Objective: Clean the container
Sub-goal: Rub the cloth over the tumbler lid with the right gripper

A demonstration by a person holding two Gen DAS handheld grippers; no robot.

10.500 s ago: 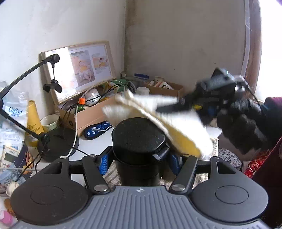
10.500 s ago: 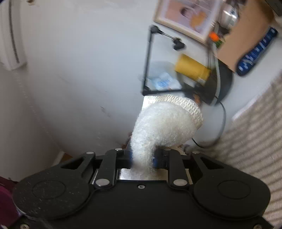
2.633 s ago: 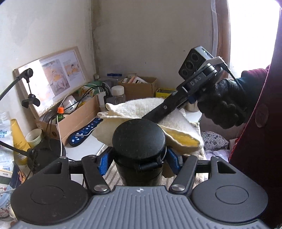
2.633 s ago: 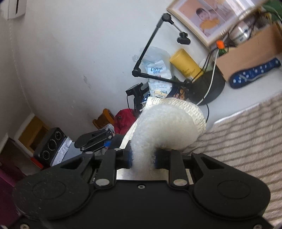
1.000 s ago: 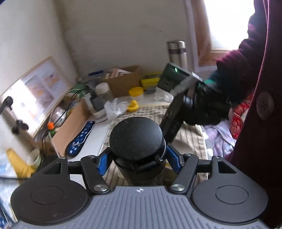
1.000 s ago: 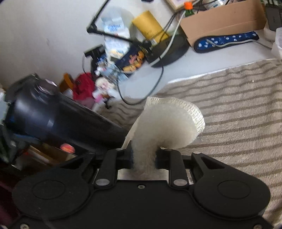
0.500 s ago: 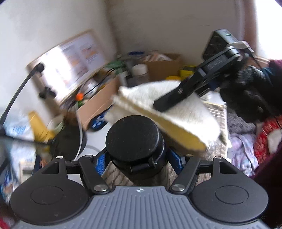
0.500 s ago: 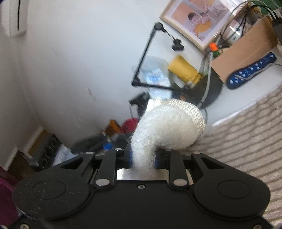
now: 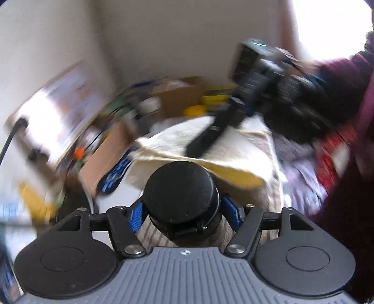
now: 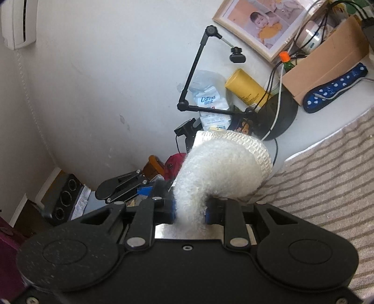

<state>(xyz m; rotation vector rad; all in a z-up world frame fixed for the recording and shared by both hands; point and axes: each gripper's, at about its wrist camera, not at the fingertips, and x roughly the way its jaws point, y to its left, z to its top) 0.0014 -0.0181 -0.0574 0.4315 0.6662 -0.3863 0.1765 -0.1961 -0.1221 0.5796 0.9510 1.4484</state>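
Note:
My left gripper (image 9: 182,211) is shut on a black lidded container (image 9: 181,195), held upright with its round lid facing the camera. My right gripper (image 10: 189,211) is shut on a white fluffy cloth (image 10: 219,168) with a yellow underside. In the blurred left wrist view the cloth (image 9: 187,140) hangs just behind the container's lid, with the right gripper (image 9: 210,138) and a gloved hand above it. Whether the cloth touches the lid I cannot tell.
A striped mat (image 10: 327,177) covers the table. At the back are a cardboard box (image 10: 327,67), a blue power strip (image 10: 334,86), a black lamp base (image 10: 278,117), a yellow tube (image 10: 245,86) and a framed photo (image 10: 264,21). The person's maroon sleeve (image 9: 350,77) is at right.
The left view has swung and blurred. The cloth and right gripper stay just behind the lid, shifted slightly right. A second ago the cloth was lower, beside the container.

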